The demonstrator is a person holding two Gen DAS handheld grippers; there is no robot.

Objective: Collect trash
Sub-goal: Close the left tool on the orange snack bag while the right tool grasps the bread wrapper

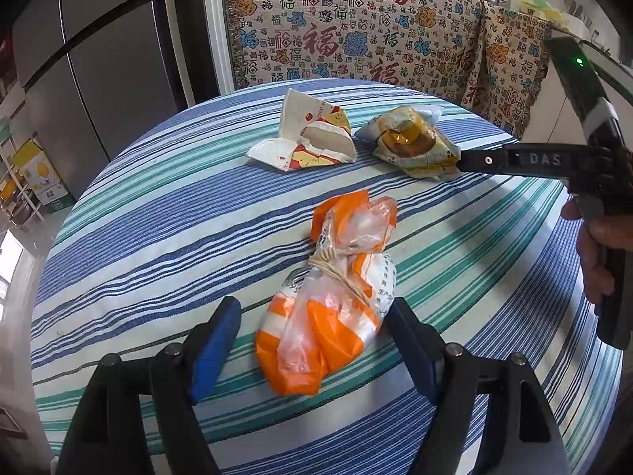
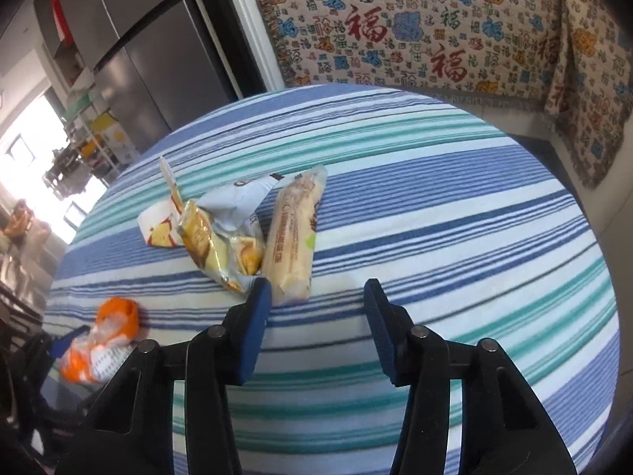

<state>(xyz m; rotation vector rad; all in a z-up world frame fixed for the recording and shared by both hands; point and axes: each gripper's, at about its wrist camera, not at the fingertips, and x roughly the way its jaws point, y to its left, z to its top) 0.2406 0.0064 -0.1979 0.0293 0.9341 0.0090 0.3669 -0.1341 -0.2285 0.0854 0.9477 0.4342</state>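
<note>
Left wrist view shows the left gripper (image 1: 312, 350) standing wide apart around the orange-and-clear plastic bag (image 1: 328, 308), which lies tied with string on the striped counter (image 1: 158, 237). One blue pad sits clear of the bag on its left; the other is close against or touching its right side, so nothing is clamped yet. Beyond the orange bag lie a folded white paper wrapper (image 1: 304, 138) and, just right of that, a crumpled snack wrapper (image 1: 415, 142), where the tip of the right gripper's finger reaches its edge.

Right wrist view shows the right gripper (image 2: 316, 316) part open with bare striped cloth between its pads; it holds nothing. A long pale wrapped packet (image 2: 292, 233) lies just beyond its left pad, beside the crumpled snack wrapper (image 2: 221, 241), with the orange bag (image 2: 103, 340) well off to the left.

Risks, as I judge them: the orange bag is slick and soft, so a pinch on loose film away from the string knot could slip or tear. The right gripper's pads straddle no trash, so closing here would catch only cloth or nudge the pale packet aside. Dragging either wrapper could bunch the cloth and shift the other pieces.
</note>
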